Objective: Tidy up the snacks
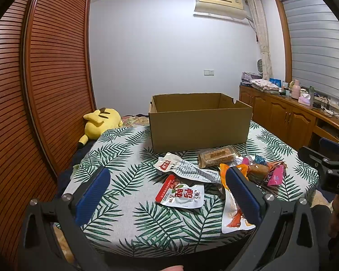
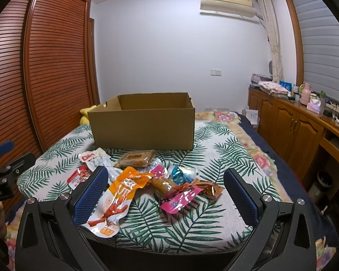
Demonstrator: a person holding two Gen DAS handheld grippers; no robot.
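My left gripper [image 1: 167, 194] hangs spread wide over the near edge of the leaf-print cloth [image 1: 124, 214], gripping nothing, with a red-and-white pouch [image 1: 180, 194] lying between its blue pads. My right gripper [image 2: 166, 192] is just as wide apart and empty above the snack pile: an orange packet [image 2: 117, 198] by its left pad, a pink wrapper [image 2: 180, 199] and a blue candy [image 2: 178, 175] farther in. Beyond the snacks stands the open cardboard box [image 2: 144, 126], its inside hidden from me.

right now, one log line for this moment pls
phase: pre-grasp | left gripper: open, empty | right gripper: open, empty | snack packets: loose on cloth | cardboard box: open, behind the snacks
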